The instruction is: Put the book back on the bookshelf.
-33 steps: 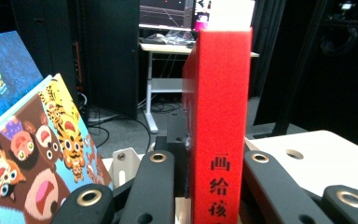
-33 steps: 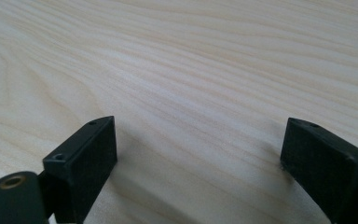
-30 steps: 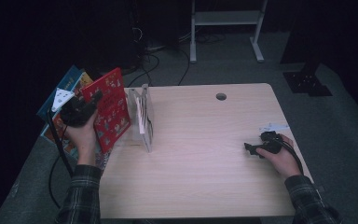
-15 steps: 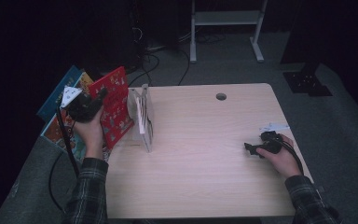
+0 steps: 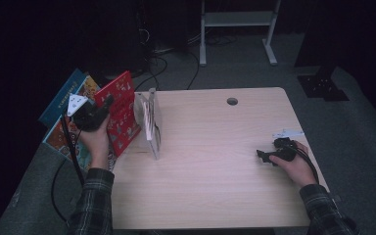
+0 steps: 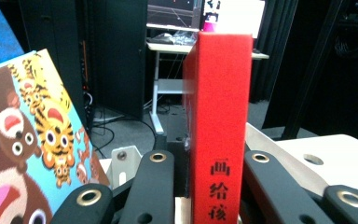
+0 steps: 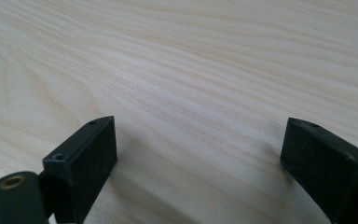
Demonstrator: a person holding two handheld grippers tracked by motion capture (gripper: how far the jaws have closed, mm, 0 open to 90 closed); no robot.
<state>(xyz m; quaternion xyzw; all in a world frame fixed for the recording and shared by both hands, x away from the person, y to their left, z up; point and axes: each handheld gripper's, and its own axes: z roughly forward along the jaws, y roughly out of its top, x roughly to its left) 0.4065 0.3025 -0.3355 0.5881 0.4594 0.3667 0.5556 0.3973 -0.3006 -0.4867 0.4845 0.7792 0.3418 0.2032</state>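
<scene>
I am holding the red book [image 6: 219, 126] clamped by its spine in my left hand-held gripper [image 5: 94, 115], and over the last second I have been lifting and tilting it closer to the clear rack [image 5: 149, 125] at the counter's [image 5: 215, 191] left edge. The rack's upright wall is standing between book and slot. Other picture books [image 5: 66, 122] are leaning just behind. My right hand-held gripper [image 5: 269, 155] is resting open, empty, near the right edge.

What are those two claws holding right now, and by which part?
The left claw grips the red book by its spine edge, one jaw on each cover. The right claw stands open over the bare table, holding nothing.
</scene>
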